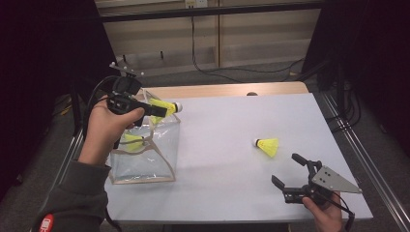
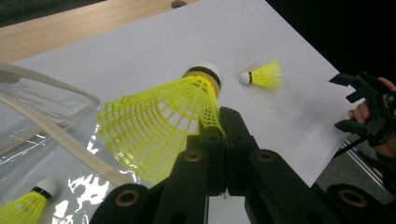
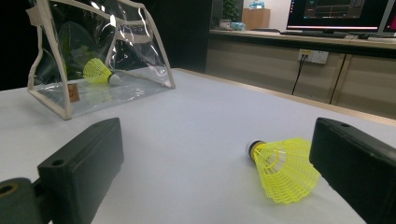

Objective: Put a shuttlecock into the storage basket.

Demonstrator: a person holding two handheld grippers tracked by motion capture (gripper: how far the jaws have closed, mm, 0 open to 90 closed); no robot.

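Observation:
My left gripper (image 1: 161, 111) hovers over the open top of a clear bag (image 1: 145, 159) at the table's left, shut on the skirt of a yellow shuttlecock (image 1: 167, 107). In the left gripper view the black jaws (image 2: 219, 128) pinch that shuttlecock's mesh (image 2: 154, 126), its white cork pointing away. A second shuttlecock (image 1: 131, 141) lies inside the bag (image 3: 93, 56). A third shuttlecock (image 1: 267, 146) lies on the white table (image 1: 227, 121) to the right. My right gripper (image 1: 285, 168) stands open low over the table just short of it. Seen from there, the shuttlecock (image 3: 282, 168) lies close to the right jaw.
A wooden strip (image 1: 227, 90) runs along the table's far edge, with cabinets and cables behind it. Dark floor and metal rails flank the table on both sides. Open table surface lies between the bag and the third shuttlecock.

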